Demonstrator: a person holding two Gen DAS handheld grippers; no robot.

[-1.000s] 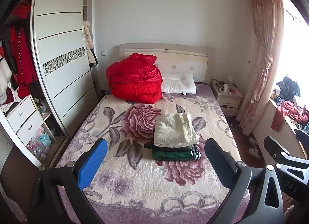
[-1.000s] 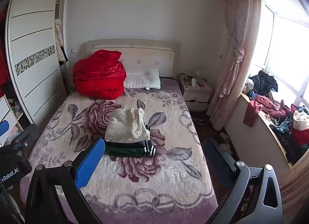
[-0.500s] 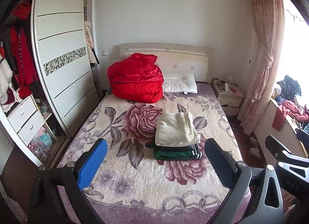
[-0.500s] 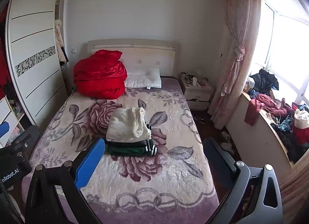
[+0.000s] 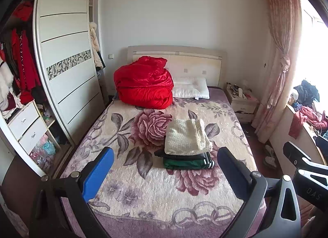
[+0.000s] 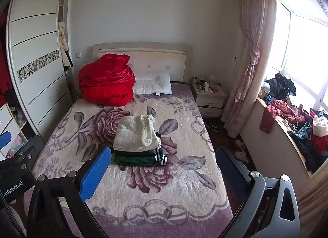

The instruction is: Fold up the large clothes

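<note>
Barely drifted, both hand-held grippers (image 5: 164,171) (image 6: 162,169) hang spread apart over folded clothes (image 5: 187,145).

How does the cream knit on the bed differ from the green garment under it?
The cream knit lies on top of the stack; the green garment is at the bottom, on the floral blanket. The cream knit is fluffy, plain and thick; the green garment is smooth and flat, with white stripes at one end. Both are folded, and neither open gripper touches them.
</note>
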